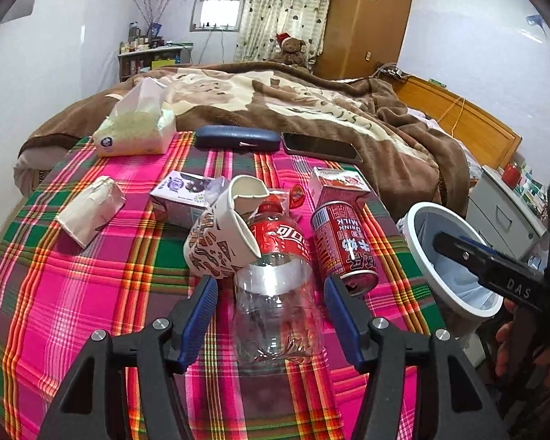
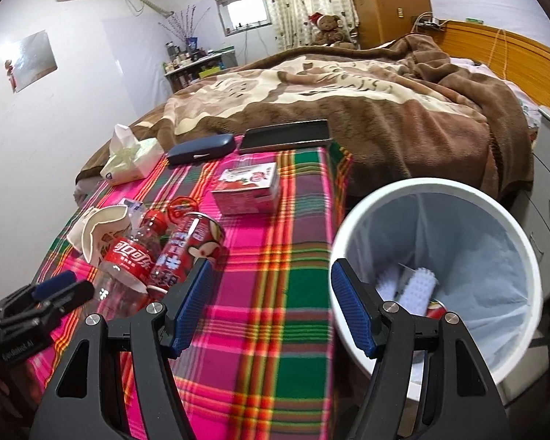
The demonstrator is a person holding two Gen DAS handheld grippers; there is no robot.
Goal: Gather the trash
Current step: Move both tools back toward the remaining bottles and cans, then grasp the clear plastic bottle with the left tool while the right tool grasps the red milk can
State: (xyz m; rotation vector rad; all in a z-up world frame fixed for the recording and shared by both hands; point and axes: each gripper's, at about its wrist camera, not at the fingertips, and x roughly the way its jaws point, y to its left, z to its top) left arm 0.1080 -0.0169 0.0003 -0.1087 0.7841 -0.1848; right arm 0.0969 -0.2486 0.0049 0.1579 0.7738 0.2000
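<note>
On the plaid tablecloth (image 1: 73,293) a clear cola bottle (image 1: 278,293) lies with its base toward me, between the blue pads of my left gripper (image 1: 270,279). The pads stand just off its sides, so the gripper is open. A crushed paper cup (image 1: 223,231) leans on its left and a red milk-drink can (image 1: 343,242) lies on its right. My right gripper (image 2: 272,263) is open and empty over the table's right edge, beside the white bin (image 2: 432,184), which holds some trash. The bottle (image 2: 128,256) and left gripper (image 2: 66,288) show at far left there.
A purple carton (image 1: 181,198), a strawberry carton (image 1: 339,183) and a crumpled white packet (image 1: 90,209) lie further back. A tissue pack (image 1: 135,128), glasses case (image 1: 234,137) and phone (image 1: 321,146) line the far edge. Behind it is a bed; grey drawers (image 1: 495,212) stand beside the bin.
</note>
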